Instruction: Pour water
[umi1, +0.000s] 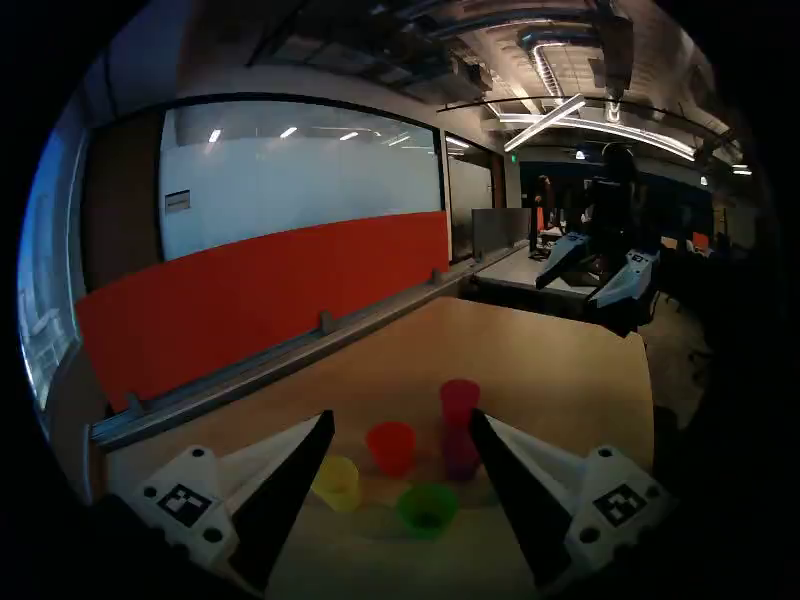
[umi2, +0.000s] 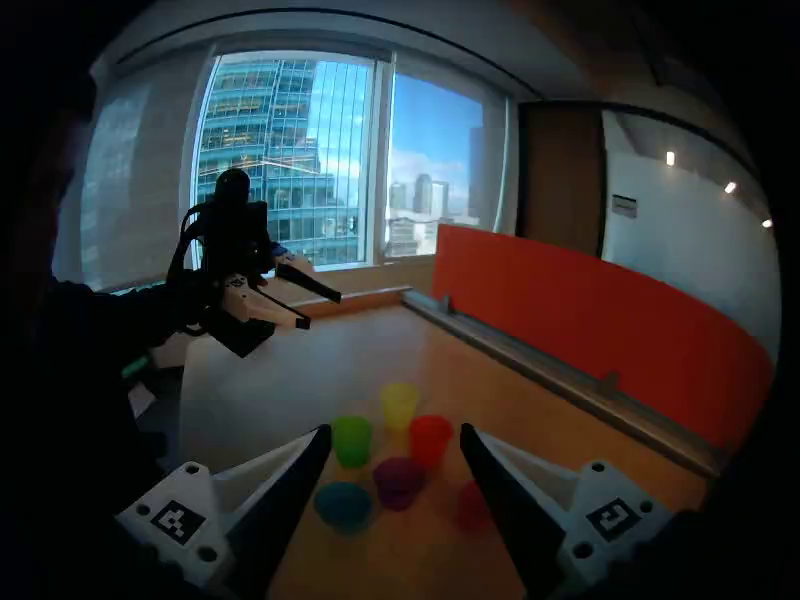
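Several small plastic cups stand clustered on a wooden table (umi1: 560, 370). In the left gripper view a yellow cup (umi1: 338, 482), an orange-red cup (umi1: 391, 446), a green cup (umi1: 427, 507), a purple cup (umi1: 460, 455) and a red cup (umi1: 460, 398) behind it sit between and just ahead of my open left gripper (umi1: 398, 415). The right gripper view has the yellow cup (umi2: 399, 403), green cup (umi2: 351, 440), orange-red cup (umi2: 430, 440), purple cup (umi2: 399, 482), a blue cup (umi2: 342, 505) and the red cup (umi2: 470, 505) in front of my open right gripper (umi2: 393, 430). Neither holds anything.
An orange partition (umi1: 260, 290) with a metal rail runs along one table edge. Large windows (umi2: 300, 150) lie beyond the far end. Across the table, the left gripper (umi2: 324, 311) hangs in a person's hand; the right gripper (umi1: 566, 292) hovers at the opposite edge.
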